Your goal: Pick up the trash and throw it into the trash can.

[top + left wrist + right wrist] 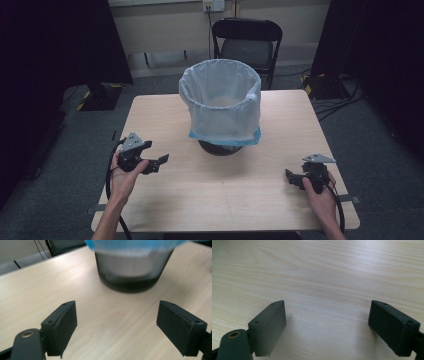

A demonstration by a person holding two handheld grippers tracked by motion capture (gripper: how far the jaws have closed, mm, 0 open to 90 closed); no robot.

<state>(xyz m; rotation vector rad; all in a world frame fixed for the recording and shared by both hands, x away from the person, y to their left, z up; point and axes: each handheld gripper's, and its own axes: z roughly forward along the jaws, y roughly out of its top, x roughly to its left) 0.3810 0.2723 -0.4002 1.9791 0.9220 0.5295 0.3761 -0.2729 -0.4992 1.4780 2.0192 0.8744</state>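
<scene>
A black mesh waste bin (220, 146) lined with a pale blue bag (220, 100) stands upright at the middle of the wooden table (225, 200). My left gripper (159, 164) rests near the table's left edge, held by a hand, open and empty, pointing toward the bin. In the left gripper view the bin's base (130, 270) lies ahead of the left gripper (116, 327), whose jaws stand wide apart. My right gripper (291, 178) sits near the right front corner, open and empty. In the right gripper view the right gripper (327, 327) shows bare tabletop (324, 277) between its jaws.
A black folding chair (247, 42) stands behind the table, beyond the bin. Cables and dark equipment (330, 87) lie on the carpet at the back right. A dark stand base (97, 95) sits on the floor at the back left.
</scene>
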